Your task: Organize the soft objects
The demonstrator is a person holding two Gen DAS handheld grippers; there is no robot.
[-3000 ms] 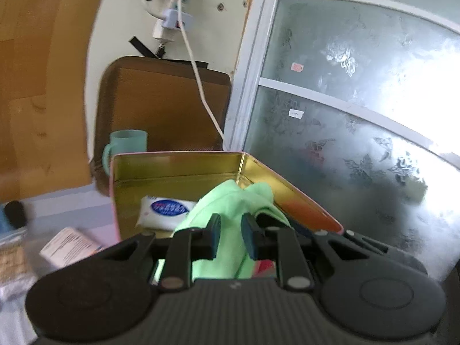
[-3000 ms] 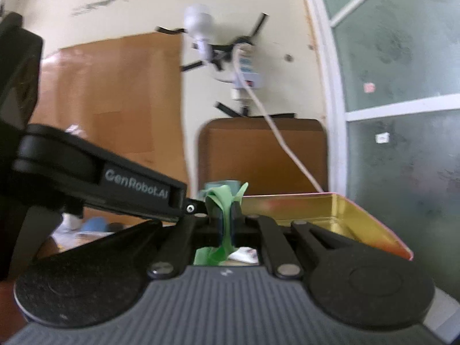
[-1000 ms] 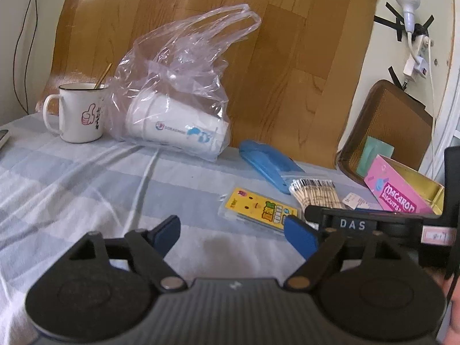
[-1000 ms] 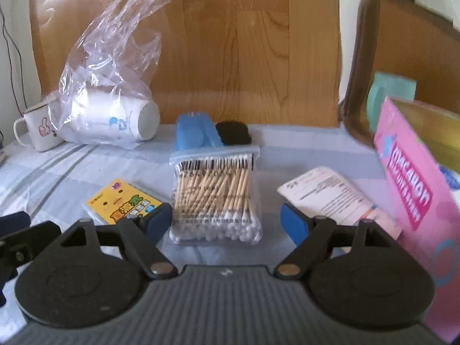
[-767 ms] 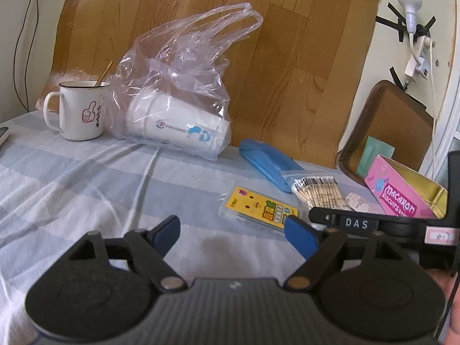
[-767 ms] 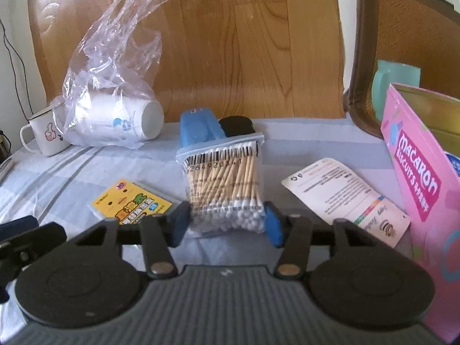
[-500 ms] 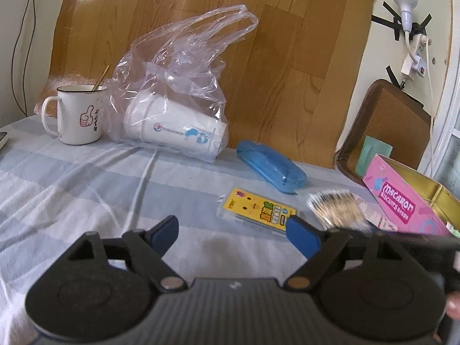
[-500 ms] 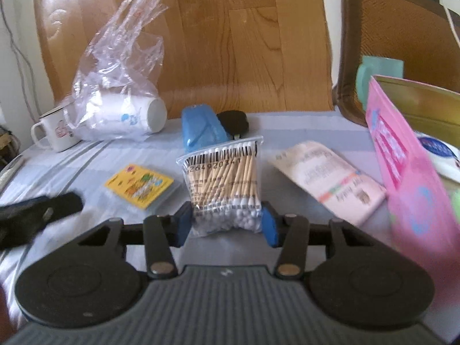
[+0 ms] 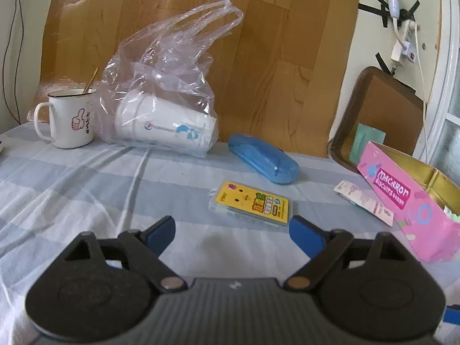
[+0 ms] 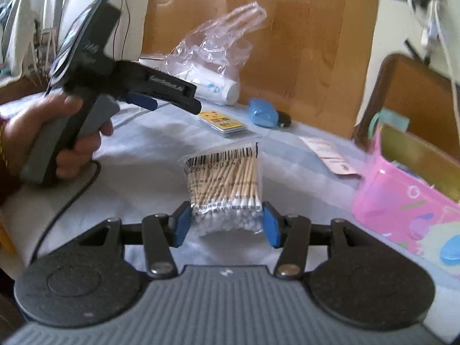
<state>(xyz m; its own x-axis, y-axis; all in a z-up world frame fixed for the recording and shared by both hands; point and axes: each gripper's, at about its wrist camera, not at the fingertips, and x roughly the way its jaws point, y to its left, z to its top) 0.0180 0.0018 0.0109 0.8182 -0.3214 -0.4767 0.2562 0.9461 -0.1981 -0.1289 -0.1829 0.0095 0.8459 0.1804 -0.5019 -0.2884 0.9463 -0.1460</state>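
Right gripper point(image 10: 225, 225), mine, now clamps the swab bag point(image 10: 224, 192), lifted off the cloth a second ago; jaws just eased slightly. Left gripper point(image 9: 231, 234) opening wider, empty.

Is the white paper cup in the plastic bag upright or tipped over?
Tipped over: the white paper cup lies on its side inside the clear plastic bag, rim toward the blue case.

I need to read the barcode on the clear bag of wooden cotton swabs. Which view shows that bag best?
The right wrist view: the clear bag of wooden cotton swabs sits centred between the right claw pads, whose jaws have just been opening slightly, barcode upward though motion-blurred. The left wrist view does not show the bag at all.
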